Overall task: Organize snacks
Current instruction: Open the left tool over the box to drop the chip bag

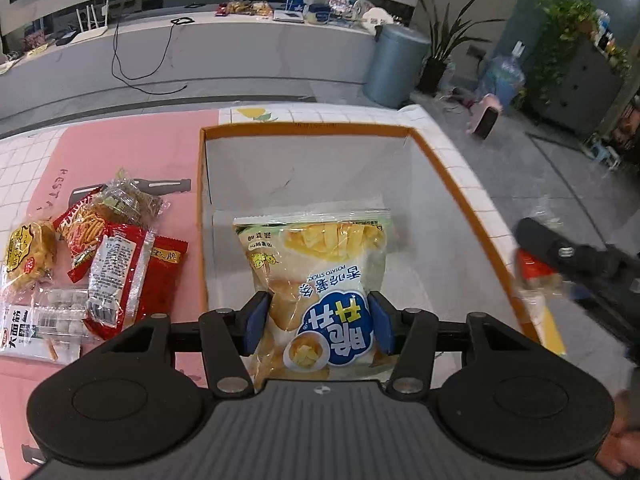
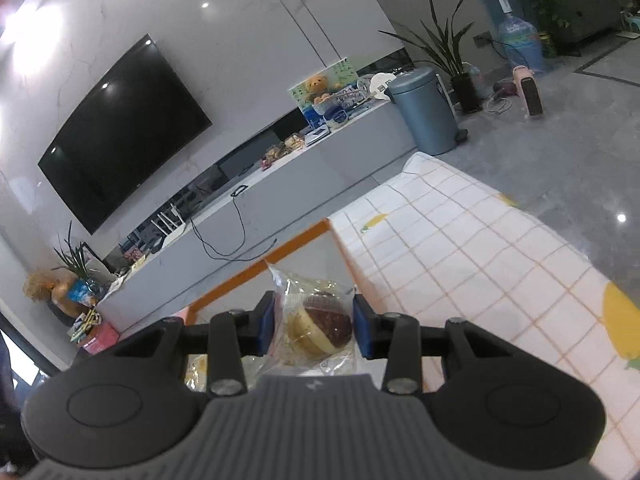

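Observation:
My left gripper (image 1: 318, 320) is shut on a pale bag of potato sticks (image 1: 320, 264) and holds it over the inside of the orange-rimmed box (image 1: 452, 172). My right gripper (image 2: 314, 326) is shut on a clear-wrapped chocolate-topped cake (image 2: 320, 326), above the box's right corner (image 2: 296, 242). The right gripper also shows blurred at the right edge of the left wrist view (image 1: 560, 256), beside the box rim. A pile of snack packets (image 1: 100, 248) lies on the pink mat left of the box.
The table has a white checked cloth (image 2: 480, 248) with lemon prints, to the right of the box. Behind stand a grey TV bench (image 1: 200, 52), a blue-grey bin (image 1: 396, 66) and potted plants (image 1: 440, 48).

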The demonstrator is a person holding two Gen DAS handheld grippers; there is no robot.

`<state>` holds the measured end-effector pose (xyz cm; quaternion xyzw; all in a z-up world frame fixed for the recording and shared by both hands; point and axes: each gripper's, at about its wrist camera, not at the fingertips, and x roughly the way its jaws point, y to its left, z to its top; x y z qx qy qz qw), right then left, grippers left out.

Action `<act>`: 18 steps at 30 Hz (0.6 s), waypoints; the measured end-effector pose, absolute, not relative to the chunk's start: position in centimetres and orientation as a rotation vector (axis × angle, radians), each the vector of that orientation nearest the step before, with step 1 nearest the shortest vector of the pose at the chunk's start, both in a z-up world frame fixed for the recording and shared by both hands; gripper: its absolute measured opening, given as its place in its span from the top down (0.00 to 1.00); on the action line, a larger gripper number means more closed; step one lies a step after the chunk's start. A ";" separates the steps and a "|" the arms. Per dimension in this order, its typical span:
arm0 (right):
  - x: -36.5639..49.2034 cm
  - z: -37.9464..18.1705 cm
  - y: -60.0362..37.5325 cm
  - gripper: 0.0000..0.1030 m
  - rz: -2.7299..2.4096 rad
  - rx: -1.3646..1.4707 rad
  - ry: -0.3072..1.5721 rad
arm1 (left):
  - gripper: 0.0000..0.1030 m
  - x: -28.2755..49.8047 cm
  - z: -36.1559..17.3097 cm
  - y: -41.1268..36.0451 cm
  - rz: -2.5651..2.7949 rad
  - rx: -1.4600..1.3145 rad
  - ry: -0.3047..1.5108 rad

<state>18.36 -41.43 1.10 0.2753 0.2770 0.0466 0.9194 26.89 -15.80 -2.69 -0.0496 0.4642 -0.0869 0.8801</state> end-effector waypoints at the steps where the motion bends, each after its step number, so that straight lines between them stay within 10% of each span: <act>1: 18.2 1.3 -41.6 0.63 0.098 0.567 0.564 | 0.40 26.7 -3.0 -15.9 -0.177 -0.097 0.976; 8: 18.6 1.1 -41.2 0.63 0.105 0.531 0.580 | 0.15 26.3 -2.6 -15.7 -0.137 -0.071 0.969; 18: 20.0 0.9 -39.2 0.63 0.193 0.493 0.621 | 0.15 23.0 1.0 -12.4 -0.169 -0.132 0.903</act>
